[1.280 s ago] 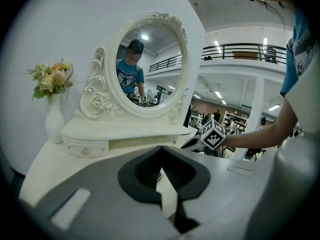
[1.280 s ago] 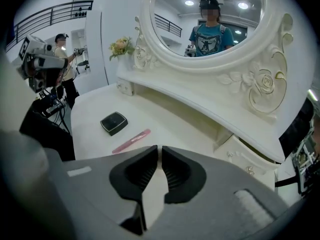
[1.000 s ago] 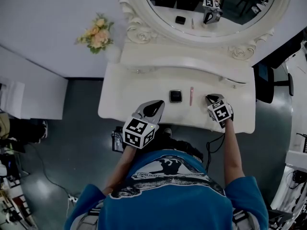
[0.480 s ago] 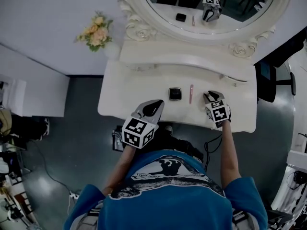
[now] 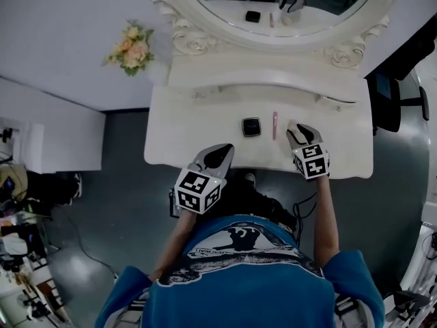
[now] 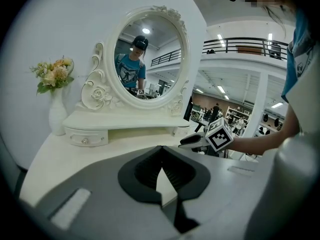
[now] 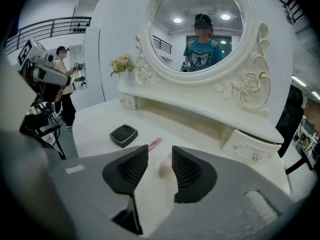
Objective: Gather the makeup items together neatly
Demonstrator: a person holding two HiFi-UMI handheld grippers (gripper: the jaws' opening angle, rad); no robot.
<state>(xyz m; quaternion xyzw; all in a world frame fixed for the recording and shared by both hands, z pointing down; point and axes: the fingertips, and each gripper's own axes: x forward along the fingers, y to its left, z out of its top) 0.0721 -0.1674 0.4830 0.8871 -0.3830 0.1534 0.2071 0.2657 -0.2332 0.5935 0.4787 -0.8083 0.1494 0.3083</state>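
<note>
On the white dressing table lie a black square compact and, just right of it, a slim pink stick. My right gripper hovers just right of the stick. Its jaws have just been opening and stand apart. A small pale blurred shape shows between them, and I cannot tell what it is. My left gripper hangs over the table's front edge, its tips meeting with nothing in them. In the left gripper view the right gripper shows from the side.
An oval mirror on a raised shelf with small drawers backs the table. A vase of flowers stands at the back left. A dark chair is beside the table's right end. Another person and equipment stand off to the left.
The right gripper has lifted slightly off the table and come a little nearer the pink stick. The left gripper has stayed put. The head camera has shifted.
</note>
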